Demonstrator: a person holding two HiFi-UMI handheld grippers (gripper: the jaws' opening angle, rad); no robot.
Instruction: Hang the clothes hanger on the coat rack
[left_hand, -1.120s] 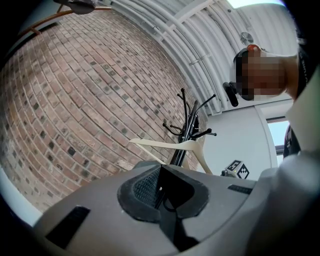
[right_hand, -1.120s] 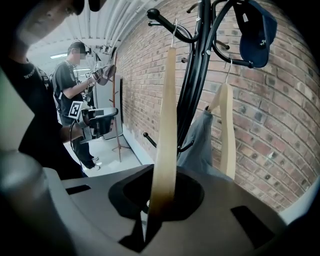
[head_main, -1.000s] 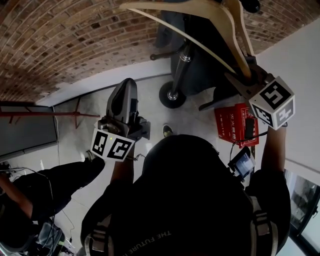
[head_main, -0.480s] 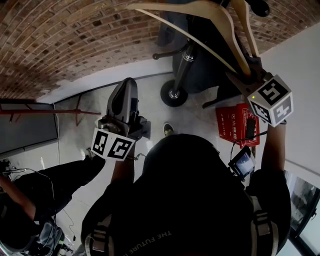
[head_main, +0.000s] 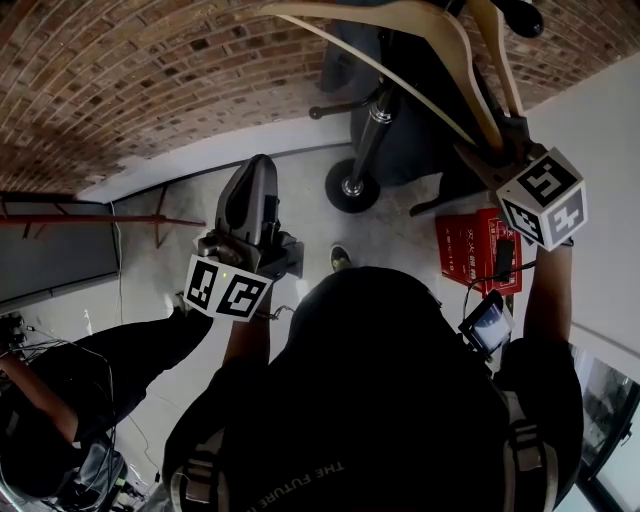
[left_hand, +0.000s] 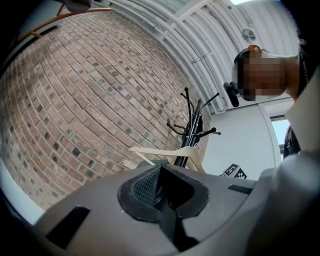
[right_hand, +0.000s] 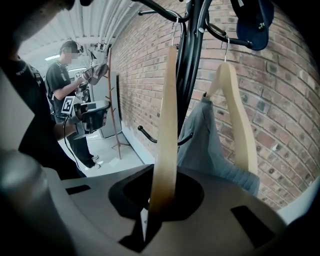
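My right gripper is shut on the lower arm of a pale wooden clothes hanger and holds it up against the black coat rack. Its metal hook reaches a curved rack arm at the top; I cannot tell whether it rests on it. A second wooden hanger with a grey garment hangs on another peg. My left gripper is shut and empty, held low to the left, apart from the rack.
A dark blue cap hangs on the rack's top peg. The rack's round base stands by the brick wall. A red box lies on the floor at the right. A person stands at the left.
Almost nothing has changed. The right gripper and the hanger have crept a little upward at the rack, and the left gripper has stayed in place.
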